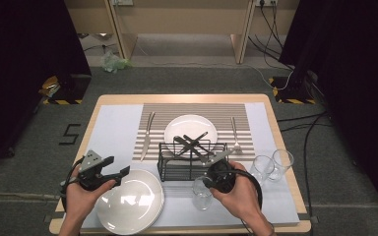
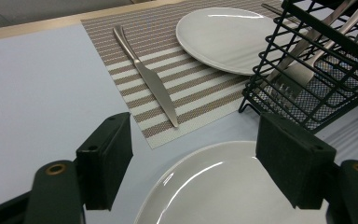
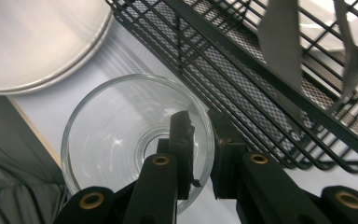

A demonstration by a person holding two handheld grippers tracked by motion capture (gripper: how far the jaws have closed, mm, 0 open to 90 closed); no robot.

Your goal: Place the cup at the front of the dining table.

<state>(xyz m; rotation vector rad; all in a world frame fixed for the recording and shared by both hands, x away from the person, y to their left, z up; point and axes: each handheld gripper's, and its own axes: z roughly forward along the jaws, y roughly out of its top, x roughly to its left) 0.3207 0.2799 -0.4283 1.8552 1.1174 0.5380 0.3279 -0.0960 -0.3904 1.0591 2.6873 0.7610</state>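
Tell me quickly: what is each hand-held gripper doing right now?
Left hand-held gripper: open, holding nothing, above the white plate.
Right hand-held gripper: shut on the glass rim.

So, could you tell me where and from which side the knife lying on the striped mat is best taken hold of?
Probably by the handle. The knife lies flat on the striped mat, left of the far plate, handle pointing away from the person. Coming straight down from above, jaws across its narrow width, looks best: it lies too low for a side approach. The left gripper is open and nearest.
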